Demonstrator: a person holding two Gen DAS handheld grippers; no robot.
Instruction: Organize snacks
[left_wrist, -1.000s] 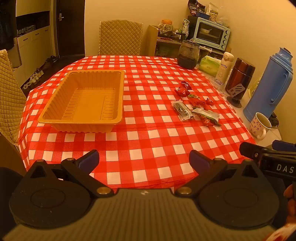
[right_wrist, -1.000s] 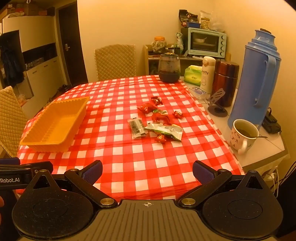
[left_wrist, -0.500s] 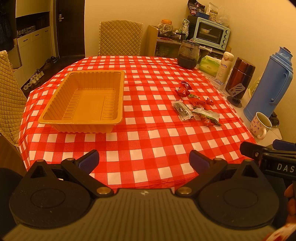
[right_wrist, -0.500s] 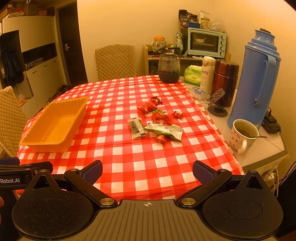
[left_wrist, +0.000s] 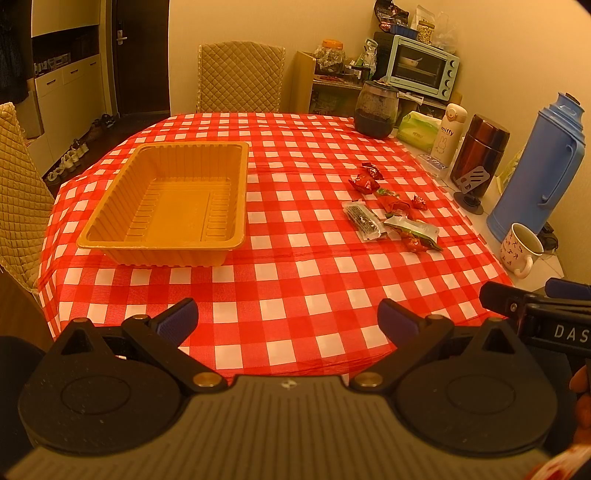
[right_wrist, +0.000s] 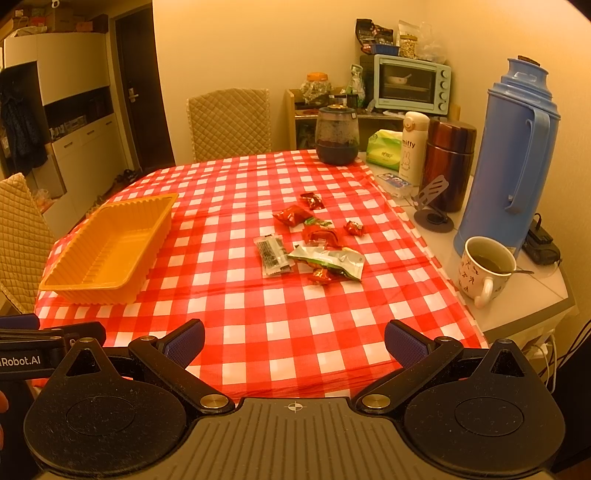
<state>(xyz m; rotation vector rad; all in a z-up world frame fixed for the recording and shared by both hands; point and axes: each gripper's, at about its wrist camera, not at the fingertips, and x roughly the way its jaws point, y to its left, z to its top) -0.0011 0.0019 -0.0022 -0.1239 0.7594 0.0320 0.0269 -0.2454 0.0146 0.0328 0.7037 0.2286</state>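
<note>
An empty orange plastic tray (left_wrist: 166, 201) (right_wrist: 107, 251) sits on the left half of the red checked table. Several snack packets lie in a loose cluster on the right half: a clear packet with a dark bar (left_wrist: 362, 219) (right_wrist: 272, 254), a green-white packet (left_wrist: 412, 229) (right_wrist: 328, 260) and small red wrapped sweets (left_wrist: 364, 181) (right_wrist: 293, 216). My left gripper (left_wrist: 288, 319) is open and empty above the table's near edge. My right gripper (right_wrist: 294, 338) is open and empty too, beside the left one, well short of the snacks.
A white mug (right_wrist: 484, 267), a blue thermos (right_wrist: 513, 162), a brown flask (right_wrist: 448, 162) and a white bottle (right_wrist: 412, 147) stand on a counter to the right. A dark glass jar (right_wrist: 337, 134) stands at the table's far end. Quilted chairs (left_wrist: 240, 77) stand behind and left.
</note>
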